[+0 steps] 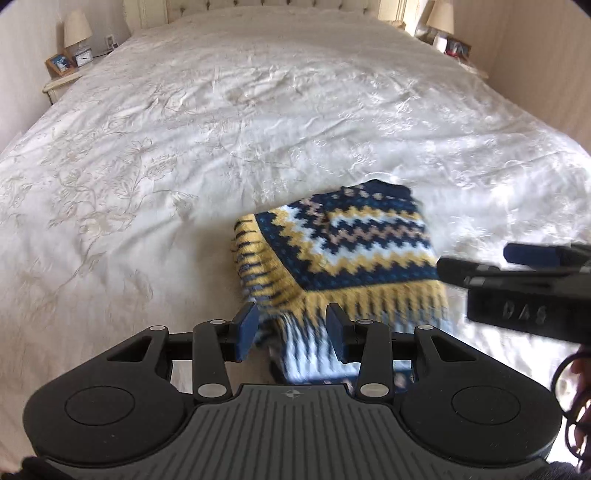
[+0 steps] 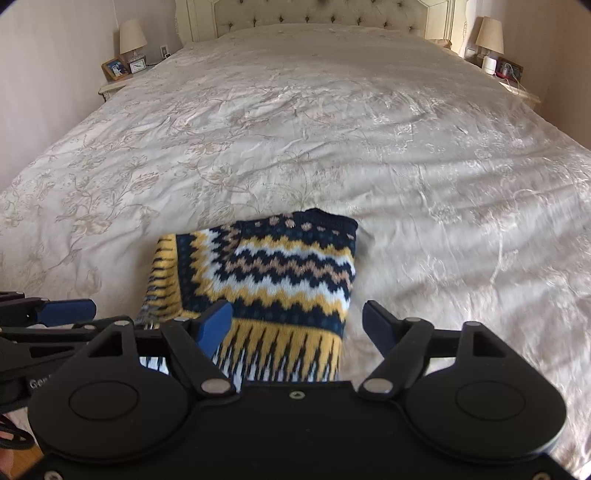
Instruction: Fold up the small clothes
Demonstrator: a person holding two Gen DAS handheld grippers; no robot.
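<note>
A small knitted sweater [image 1: 343, 251] with navy, yellow, white and tan zigzag bands lies folded into a compact bundle on the white bedspread [image 1: 184, 147]; it also shows in the right wrist view [image 2: 273, 277]. My left gripper [image 1: 291, 332] is open, its fingers straddling the sweater's near left corner without gripping it. My right gripper [image 2: 297, 325] is open over the sweater's near edge, empty. The right gripper shows at the right edge of the left wrist view [image 1: 517, 273]. A finger of the left gripper shows at the left of the right wrist view [image 2: 62, 310].
The bedspread [image 2: 369, 147] stretches to a tufted headboard [image 2: 317, 18]. A nightstand with a lamp [image 2: 132, 37], clock and photo frame stands at the left; another lamp [image 2: 489, 33] and small items stand at the right. Walls flank both sides.
</note>
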